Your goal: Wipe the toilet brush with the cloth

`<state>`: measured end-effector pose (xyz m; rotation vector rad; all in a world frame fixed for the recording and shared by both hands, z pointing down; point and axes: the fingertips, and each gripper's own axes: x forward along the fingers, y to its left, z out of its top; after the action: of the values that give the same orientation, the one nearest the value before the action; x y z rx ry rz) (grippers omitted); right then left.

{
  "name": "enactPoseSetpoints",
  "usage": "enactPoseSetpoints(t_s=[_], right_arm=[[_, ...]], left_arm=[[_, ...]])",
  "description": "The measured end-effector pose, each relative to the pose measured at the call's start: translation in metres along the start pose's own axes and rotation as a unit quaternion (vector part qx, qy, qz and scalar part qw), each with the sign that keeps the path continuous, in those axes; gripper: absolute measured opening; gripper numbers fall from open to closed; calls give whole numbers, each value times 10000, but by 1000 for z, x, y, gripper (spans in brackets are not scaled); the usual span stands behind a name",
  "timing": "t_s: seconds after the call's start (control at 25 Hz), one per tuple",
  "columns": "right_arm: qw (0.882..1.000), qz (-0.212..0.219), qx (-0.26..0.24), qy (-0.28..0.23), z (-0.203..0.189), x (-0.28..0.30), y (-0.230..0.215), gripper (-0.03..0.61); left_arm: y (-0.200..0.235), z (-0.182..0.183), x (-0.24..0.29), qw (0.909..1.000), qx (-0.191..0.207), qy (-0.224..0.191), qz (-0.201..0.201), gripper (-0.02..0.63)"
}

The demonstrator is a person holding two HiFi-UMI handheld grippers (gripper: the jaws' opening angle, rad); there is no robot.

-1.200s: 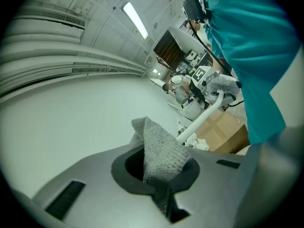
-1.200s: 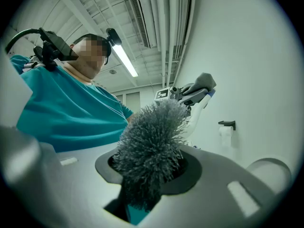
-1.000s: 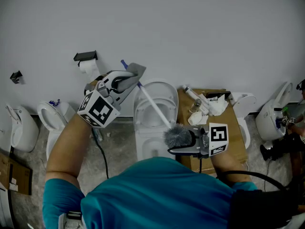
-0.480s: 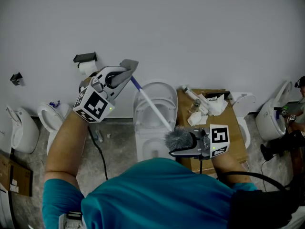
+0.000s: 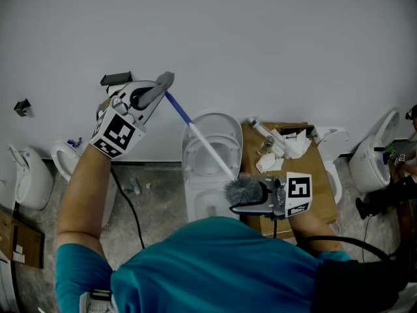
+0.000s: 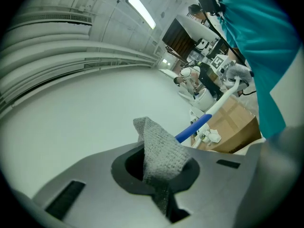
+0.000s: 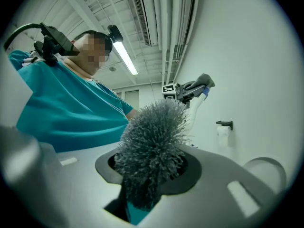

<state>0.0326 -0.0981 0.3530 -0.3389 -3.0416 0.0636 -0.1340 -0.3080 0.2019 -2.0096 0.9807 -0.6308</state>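
The toilet brush has a grey bristle head (image 5: 241, 188), a white shaft (image 5: 212, 149) and a blue handle end (image 5: 177, 110). My right gripper (image 5: 253, 193) is shut on the bristle head (image 7: 153, 141) and holds the brush out over the toilet. My left gripper (image 5: 161, 83) is up at the left, shut on a grey cloth (image 5: 165, 80) that is pinched round the top of the blue end. In the left gripper view the cloth (image 6: 159, 153) fills the jaws and the blue end (image 6: 193, 127) sticks out behind it. My left gripper (image 7: 190, 90) also shows far off in the right gripper view.
A white toilet (image 5: 212, 145) with its lid raised stands below the brush. A cardboard box (image 5: 311, 165) to its right carries crumpled paper and bottles. A paper-roll holder (image 5: 116, 78) hangs on the wall. More toilets stand at the left (image 5: 71, 158) and the right (image 5: 370, 158).
My left gripper with the cloth has slid up and to the left along the handle, so more of the blue end is bare. The right gripper and the brush head have stayed still.
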Motion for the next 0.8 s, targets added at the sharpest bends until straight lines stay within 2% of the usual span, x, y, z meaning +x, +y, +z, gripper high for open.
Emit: enactPoseSetpoints(t_s=[0.12,0.2,0.32,0.44,0.52,0.6,0.68,0.8], right_arm=[[9958,-740,-322,444,-7,2,-22,141],[9854,-1294,-614,916,-12,5,-39,141],[9566,-2060,-1083,1753,-22,8,-60,141],[9244,-2621,-1490,2336,-27,9,-82,141],[9074,-2859,-1645,2606,-31,9,-95,141],[8914,-3011,-1760,2894,-39,8,-105,140],[8735,-3108,-1928,3214,-49,7,-112,140],[8507,-3164,-2208,3571,-60,7,-117,140]], left_arm=[[-4,10,-7,10000,-10,-38,17,12],[-20,18,-9,9998,144,-70,-104,12],[-60,36,-7,9984,250,-209,-455,12],[-104,58,-4,9950,223,-451,-862,12],[-132,69,0,9914,242,-556,-1156,12],[-156,78,7,9874,447,-554,-1410,12],[-176,83,15,9831,694,-509,-1615,12],[-199,90,23,9745,819,-454,-2039,12]])
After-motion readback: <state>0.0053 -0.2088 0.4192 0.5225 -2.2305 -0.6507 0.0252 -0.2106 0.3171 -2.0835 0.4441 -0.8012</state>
